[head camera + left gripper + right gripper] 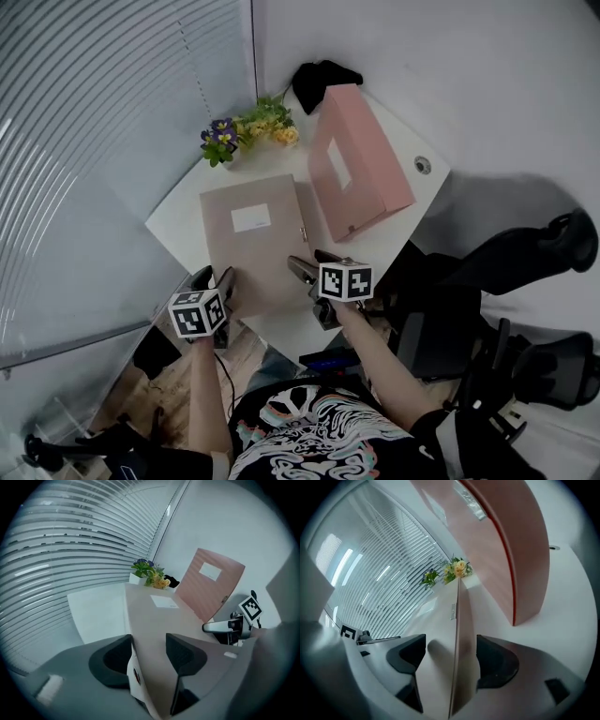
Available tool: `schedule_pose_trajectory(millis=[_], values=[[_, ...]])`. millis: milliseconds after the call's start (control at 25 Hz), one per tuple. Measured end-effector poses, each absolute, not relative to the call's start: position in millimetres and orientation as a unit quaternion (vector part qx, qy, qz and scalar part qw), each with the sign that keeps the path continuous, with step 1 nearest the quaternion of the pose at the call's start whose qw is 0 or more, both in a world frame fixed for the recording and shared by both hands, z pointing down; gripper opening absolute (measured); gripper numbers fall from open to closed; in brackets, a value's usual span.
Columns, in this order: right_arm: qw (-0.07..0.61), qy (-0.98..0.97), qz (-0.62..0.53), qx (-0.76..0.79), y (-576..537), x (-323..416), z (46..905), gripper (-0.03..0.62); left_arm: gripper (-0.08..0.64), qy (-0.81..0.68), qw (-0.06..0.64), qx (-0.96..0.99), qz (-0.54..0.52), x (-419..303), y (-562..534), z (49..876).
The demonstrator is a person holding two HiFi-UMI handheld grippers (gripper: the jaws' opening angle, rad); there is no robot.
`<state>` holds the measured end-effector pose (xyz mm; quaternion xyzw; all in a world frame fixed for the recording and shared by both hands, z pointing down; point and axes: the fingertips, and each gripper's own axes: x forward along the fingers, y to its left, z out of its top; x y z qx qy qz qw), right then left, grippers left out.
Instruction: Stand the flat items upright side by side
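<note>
A flat beige folder box (251, 234) with a white label lies on the white table (178, 220), its near edge toward me. A pink folder box (359, 161) stands upright behind it to the right, also in the left gripper view (211, 585) and the right gripper view (501, 541). My left gripper (217, 283) sits at the beige folder's near left corner; its pads (185, 654) press on both sides of the folder (154, 616). My right gripper (314, 267) straddles the near right corner (464, 620), with a gap at its left pad (412, 656).
A small pot of flowers (246, 129) and a black object (323, 80) stand at the table's far corner against the wall. Window blinds (84, 141) run along the left. A cable hole (423, 165) is near the right edge. A black office chair (506, 356) stands to my right.
</note>
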<state>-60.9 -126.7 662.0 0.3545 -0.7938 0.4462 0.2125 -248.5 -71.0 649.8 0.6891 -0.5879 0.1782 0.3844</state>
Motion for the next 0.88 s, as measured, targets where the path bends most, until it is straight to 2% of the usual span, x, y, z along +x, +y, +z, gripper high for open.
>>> schedule_pose_trajectory(millis=[80,200,440,640,880], values=[[0.203,-0.788,0.462,0.352,-122.2,-58.7,666.9,0.342,0.229,-0.581,0.382,0.696,0.18,-247.0,-70.1,651.6],[0.19,-0.782,0.485,0.343,-120.4,-61.5,669.8,0.318,0.233,-0.575,0.382,0.702,0.176,-247.4,-70.9,653.4],[0.197,-0.783,0.486,0.333,-112.5,-64.0,657.0,0.296,0.231,-0.569,0.391,0.707,0.151,-252.2,-70.4,653.6],[0.133,-0.788,0.492,0.345,-115.0,-65.6,623.3,0.281,0.222,-0.557,0.422,0.706,0.116,-258.5,-69.8,653.6],[0.09,-0.802,0.481,0.342,-110.4,-74.0,584.7,0.282,0.215,-0.567,0.438,0.692,0.081,-267.9,-68.1,651.4]])
